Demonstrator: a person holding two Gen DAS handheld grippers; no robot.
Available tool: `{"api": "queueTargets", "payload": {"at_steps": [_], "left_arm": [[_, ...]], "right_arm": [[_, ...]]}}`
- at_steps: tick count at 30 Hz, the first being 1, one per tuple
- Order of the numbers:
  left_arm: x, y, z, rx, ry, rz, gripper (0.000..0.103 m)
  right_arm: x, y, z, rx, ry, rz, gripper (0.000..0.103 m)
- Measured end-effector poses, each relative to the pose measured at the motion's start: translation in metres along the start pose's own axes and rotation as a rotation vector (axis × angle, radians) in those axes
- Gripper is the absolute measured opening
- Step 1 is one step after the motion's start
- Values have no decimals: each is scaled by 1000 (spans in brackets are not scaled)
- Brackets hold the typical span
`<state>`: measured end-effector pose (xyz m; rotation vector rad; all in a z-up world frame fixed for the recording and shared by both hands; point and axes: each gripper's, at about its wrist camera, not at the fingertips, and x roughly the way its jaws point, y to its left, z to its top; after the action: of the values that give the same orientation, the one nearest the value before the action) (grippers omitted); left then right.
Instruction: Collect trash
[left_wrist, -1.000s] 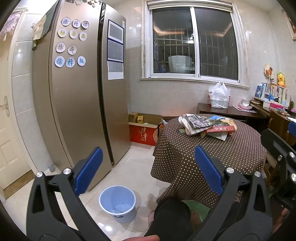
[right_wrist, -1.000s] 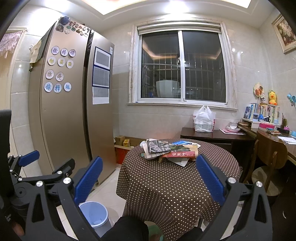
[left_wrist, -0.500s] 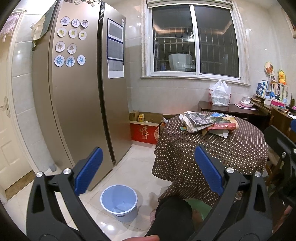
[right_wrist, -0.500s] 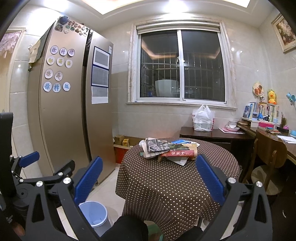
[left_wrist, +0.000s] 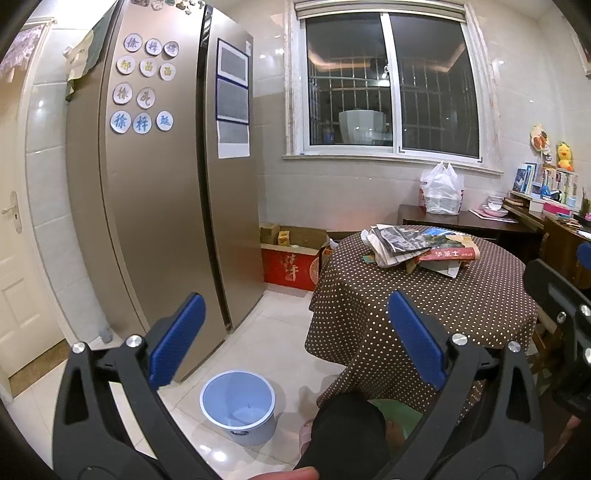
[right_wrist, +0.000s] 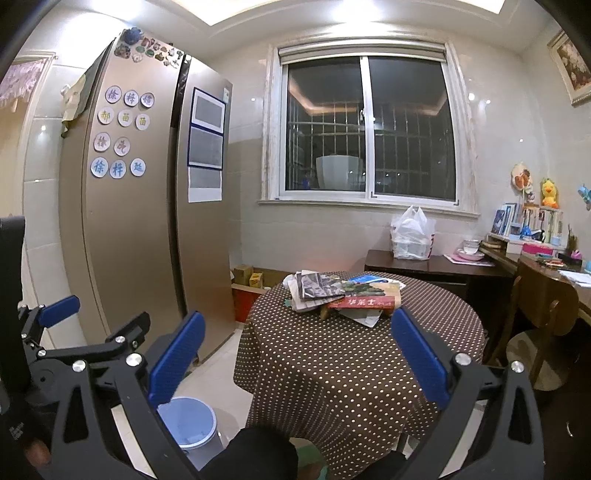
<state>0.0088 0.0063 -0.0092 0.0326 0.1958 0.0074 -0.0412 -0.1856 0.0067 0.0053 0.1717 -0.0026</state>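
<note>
Approach stage, before any grasp. The left gripper (left_wrist: 295, 328) and the right gripper (right_wrist: 299, 350) are both held with jaws spread wide and nothing between the blue pads; neither touches any object. Ahead of both grippers, and well apart from them, stands the round worktop (right_wrist: 369, 354) under a brown dotted cloth, carrying the likely trash: a loose heap of papers (right_wrist: 343, 295) made up of newspapers, magazines and a red-covered booklet, lying toward the far side of the surface. Below the left gripper, on the tiled floor between the refrigerator (left_wrist: 155, 206) and the worktop, sits the blue bin (left_wrist: 238, 404); in the right wrist view it appears beneath that gripper's left finger. The interior of the bin looks empty, though a pale patch on its bottom may be only a reflection. Beyond the heap, on a dark side table under the window, a white plastic bag (right_wrist: 412, 236) stands full; its contents cannot be made out. The judged next move is a forward reach over the near edge of the cloth, a closing of one gripper on an outer sheet or the booklet's edge, then a carry back and down to the bin. Thin, overlapping sheets will probably slide, so a low, flat pinch at an exposed margin seems called for.
</note>
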Motion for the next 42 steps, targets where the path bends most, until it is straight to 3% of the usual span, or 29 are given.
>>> {"api": "queueTargets", "payload": {"at_steps": [6,11,18,22,25,29,32,35,39,42], "left_arm": [[13,-7,3,22,24,-21,97],[57,-26,7,83,100,-61,97],[146,-61,6,51,284,-170,97],[183,-81,2,46,330,-204,97],[210,-99,0,54,364,-228,97],[236,-118,-1,78,350,-222,96],[258,-135,1,152,335,-217,86],[272,-148,3,211,314,-236,83],[291,-174,-6,423,252,-173,83],[303,-187,-10,501,242,-149,83]], "right_arm": [[23,-8,-4,35,62,36,99],[61,-29,-7,31,120,16,99],[131,-83,-16,63,218,-79,99],[158,-107,-20,76,248,-125,99],[176,-119,-24,65,246,-208,99],[203,-135,-25,57,254,-270,99],[225,-144,-24,78,273,-271,99],[245,-155,-23,106,294,-274,99],[273,-164,-21,138,336,-280,99],[286,-167,-20,154,349,-273,99]]}}
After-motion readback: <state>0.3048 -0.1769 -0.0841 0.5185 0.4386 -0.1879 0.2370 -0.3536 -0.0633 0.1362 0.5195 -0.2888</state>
